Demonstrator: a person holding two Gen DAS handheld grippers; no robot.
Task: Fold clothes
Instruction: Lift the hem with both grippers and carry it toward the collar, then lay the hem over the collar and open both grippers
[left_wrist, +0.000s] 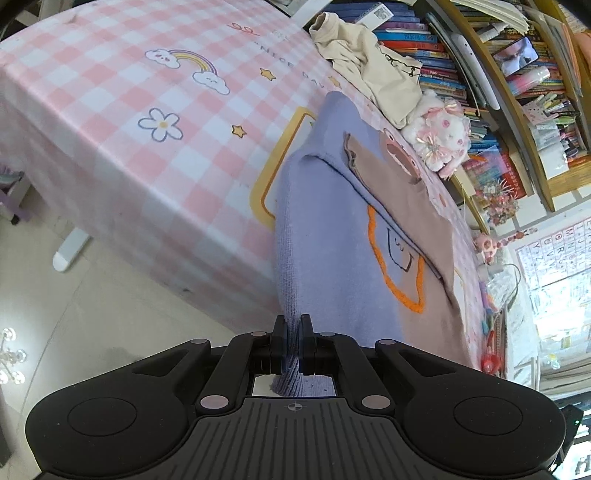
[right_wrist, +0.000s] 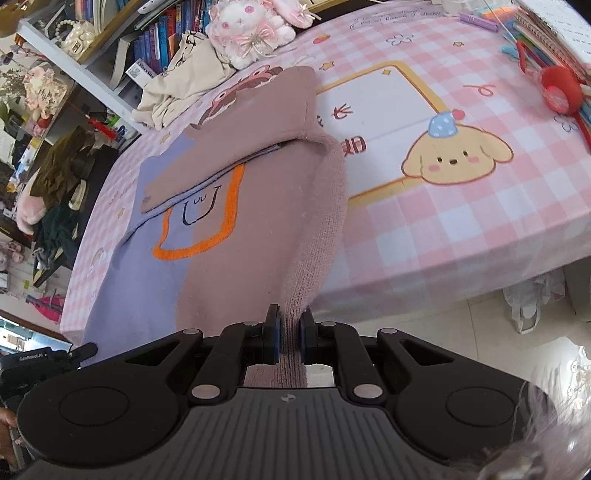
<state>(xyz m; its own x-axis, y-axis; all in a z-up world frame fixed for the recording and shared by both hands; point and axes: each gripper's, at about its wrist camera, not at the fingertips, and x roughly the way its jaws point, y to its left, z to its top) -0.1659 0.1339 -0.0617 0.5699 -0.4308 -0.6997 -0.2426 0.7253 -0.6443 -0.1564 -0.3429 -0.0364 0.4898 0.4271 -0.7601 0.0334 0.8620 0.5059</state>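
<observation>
A knit sweater, half lavender (left_wrist: 332, 236) and half dusty pink (right_wrist: 243, 229), lies on the pink checked tablecloth (left_wrist: 129, 122) with an orange-outlined face on its front and both sleeves folded across it. My left gripper (left_wrist: 293, 325) is shut on the lavender bottom hem, which runs up between its pads. My right gripper (right_wrist: 290, 321) is shut on the pink bottom hem at the other corner. Both corners are lifted off the table's near edge.
A cream garment (left_wrist: 369, 62) lies crumpled at the far side by a white and pink plush toy (left_wrist: 439, 136) and a bookshelf (left_wrist: 498, 74). Pens, notebooks and a red round object (right_wrist: 557, 88) sit at the table's right end. The tiled floor (left_wrist: 55, 295) lies below.
</observation>
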